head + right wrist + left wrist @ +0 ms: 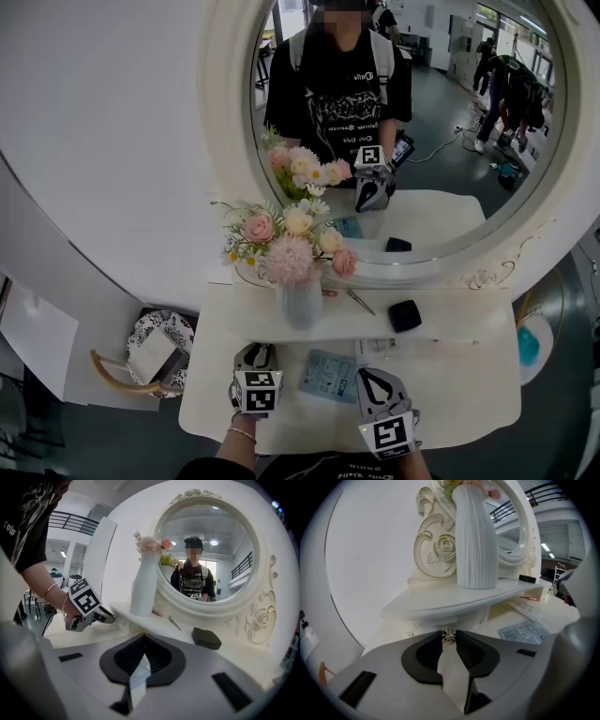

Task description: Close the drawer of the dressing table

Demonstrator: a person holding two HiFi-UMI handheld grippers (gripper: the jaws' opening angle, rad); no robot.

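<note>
The dressing table's drawer front (440, 622) sits under the raised shelf (440, 604), and a small metal rose-shaped knob (449, 638) sticks out of it. My left gripper (449, 633) is shut on that knob, one pad on each side. In the right gripper view the left gripper (107, 616) reaches the drawer front (122, 623) below the white vase (144, 583). The head view shows the left gripper (255, 352) at the table's front left and my right gripper (368, 375) beside it over the tabletop. The right gripper (139, 637) is shut, with nothing between its pads.
A white ribbed vase (302, 300) of flowers stands on the shelf below the round mirror (234, 141). A black box (404, 315) and a small metal tool (361, 301) lie on the shelf. A blue packet (330, 373) lies on the tabletop (469, 380). A chair (155, 352) stands at the left.
</note>
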